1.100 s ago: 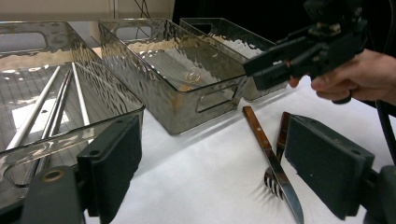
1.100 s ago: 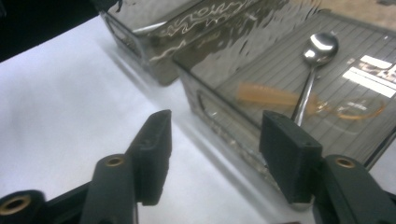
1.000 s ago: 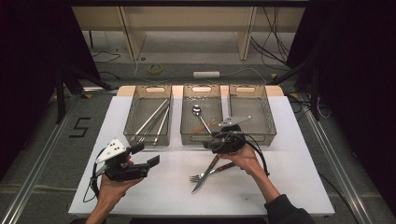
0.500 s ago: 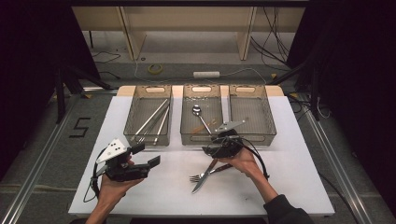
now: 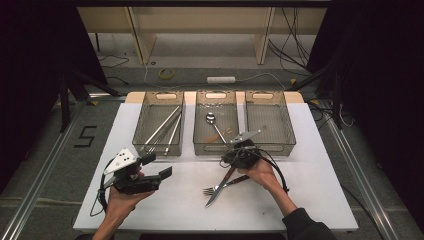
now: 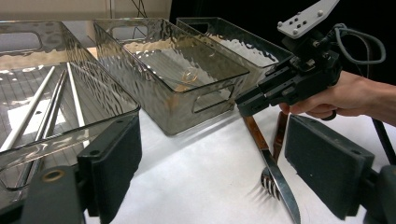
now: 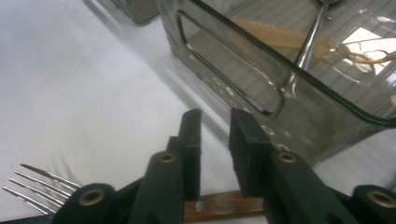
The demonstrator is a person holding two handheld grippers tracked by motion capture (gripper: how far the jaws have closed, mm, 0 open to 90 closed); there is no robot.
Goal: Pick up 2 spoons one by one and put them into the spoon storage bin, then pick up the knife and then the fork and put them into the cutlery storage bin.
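While the right tool (image 5: 235, 167), jaws just narrowed, hovers over the knife (image 5: 219, 189), the middle bin (image 5: 216, 148) stands just ahead.

White table (image 5: 320, 200) on grey floor. Three clear plastic bins side by side along far half: left bin (image 5: 142, 132), middle bin (image 5: 200, 132), right bin (image 5: 285, 125). Near the middle bin's front wall, directly on the tabletop: wood-handled knife (image 5: 216, 192) and wood-handled fork (image 5: 220, 187), crossing, touching.
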